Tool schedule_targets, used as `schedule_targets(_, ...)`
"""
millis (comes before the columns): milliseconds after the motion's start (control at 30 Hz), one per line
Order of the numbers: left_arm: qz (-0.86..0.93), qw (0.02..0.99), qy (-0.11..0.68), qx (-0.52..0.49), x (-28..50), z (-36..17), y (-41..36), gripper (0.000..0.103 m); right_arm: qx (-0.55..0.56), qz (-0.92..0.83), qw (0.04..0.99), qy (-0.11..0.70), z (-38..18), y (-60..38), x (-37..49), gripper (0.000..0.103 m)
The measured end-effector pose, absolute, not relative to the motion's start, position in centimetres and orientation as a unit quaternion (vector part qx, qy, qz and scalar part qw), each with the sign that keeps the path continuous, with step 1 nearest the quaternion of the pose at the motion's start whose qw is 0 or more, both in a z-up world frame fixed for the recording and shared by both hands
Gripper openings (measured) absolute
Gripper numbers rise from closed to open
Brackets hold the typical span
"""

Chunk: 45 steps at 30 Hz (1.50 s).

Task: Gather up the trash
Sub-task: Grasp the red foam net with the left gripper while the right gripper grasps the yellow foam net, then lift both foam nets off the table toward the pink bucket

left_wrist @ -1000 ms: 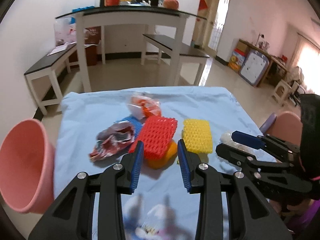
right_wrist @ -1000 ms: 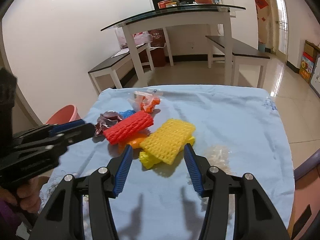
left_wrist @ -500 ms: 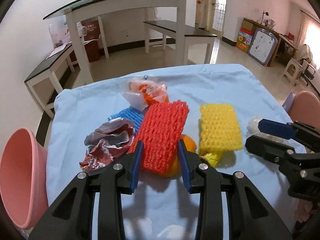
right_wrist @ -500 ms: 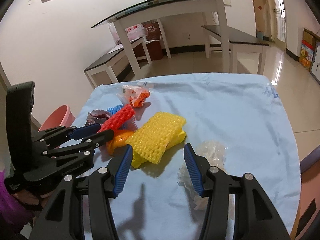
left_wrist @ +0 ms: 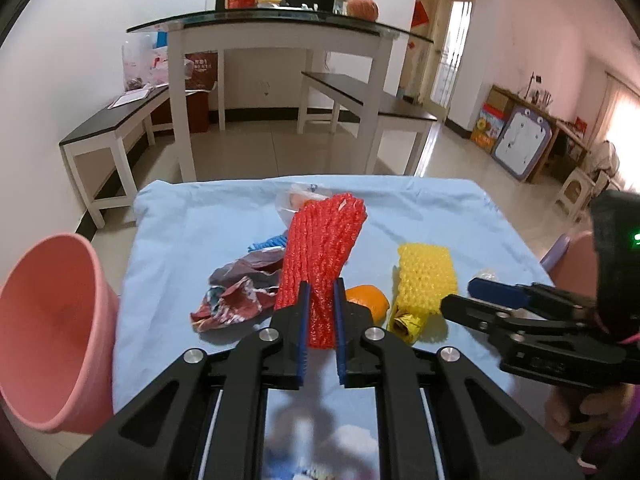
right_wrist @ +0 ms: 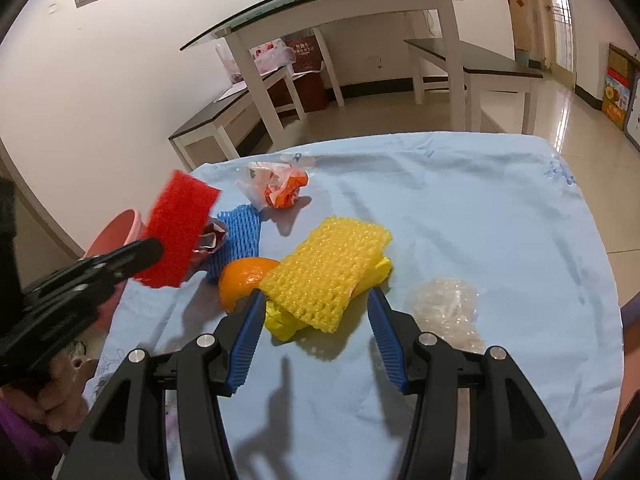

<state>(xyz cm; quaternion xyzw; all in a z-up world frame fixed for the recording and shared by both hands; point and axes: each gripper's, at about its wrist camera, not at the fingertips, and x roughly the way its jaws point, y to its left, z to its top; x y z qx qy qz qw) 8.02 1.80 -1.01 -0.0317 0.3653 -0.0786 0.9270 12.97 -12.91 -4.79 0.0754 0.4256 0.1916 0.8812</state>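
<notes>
- The left gripper (left_wrist: pixel 320 312) has just been closing, and its jaws now pinch the near end of the red foam net (left_wrist: pixel 324 248). The net stands up beyond the jaws, so most of it hangs free. The foam is soft and may slide out if the hand swings fast.
- The pink bin (left_wrist: pixel 48 332) is well to the left of these jaws. I judge the free end could hit its rim and fall outside.
- The right gripper (right_wrist: pixel 316 312) has its jaws spread, with the near edge of the yellow foam net (right_wrist: pixel 324 268) between them, not yet pressed.
- Just left of those jaws lies an orange piece (right_wrist: pixel 244 276). Closing carelessly could push it or catch the blue cloth (right_wrist: pixel 460 208).
</notes>
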Motion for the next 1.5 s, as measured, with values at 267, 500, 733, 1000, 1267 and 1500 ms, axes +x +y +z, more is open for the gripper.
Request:
schedule_targets(267, -0.073, 0.929, 0.360, -0.052, 6.0, -0.5, 3.0, 0.010, 0.076, 0.170, 0.884, 0.429, -5.6, -12.7, 13.6, 0.046)
schedule_targets(500, -0.070, 0.933, 0.349, -0.055, 4.6, 0.2, 3.5, 0.010, 0.071, 0.169, 0.884, 0.430, -5.5, -12.3, 13.5, 0.009)
schedule_targets(733, -0.069, 0.937, 0.338, -0.059, 3.3, 1.0, 3.6, 0.010, 0.058, 0.173, 0.897, 0.403, -3.7, -12.5, 11.5, 0.002)
schedule_targets(1000, -0.067, 0.942, 0.325, -0.060, 2.2, 1.8, 3.6, 0.010, 0.044, 0.179, 0.912, 0.366, -1.1, -12.8, 9.0, 0.001)
schedule_targets(1267, -0.057, 0.946, 0.312, -0.068, 0.9, 2.6, 4.2, 0.010, 0.051, 0.190, 0.918, 0.343, 1.0, -13.3, 7.8, 0.001)
schedule_targets(1500, -0.039, 0.954, 0.292, -0.063, -0.6, 3.5, 5.0, 0.010, 0.036, 0.218, 0.918, 0.329, 2.4, -11.1, 7.0, 0.001)
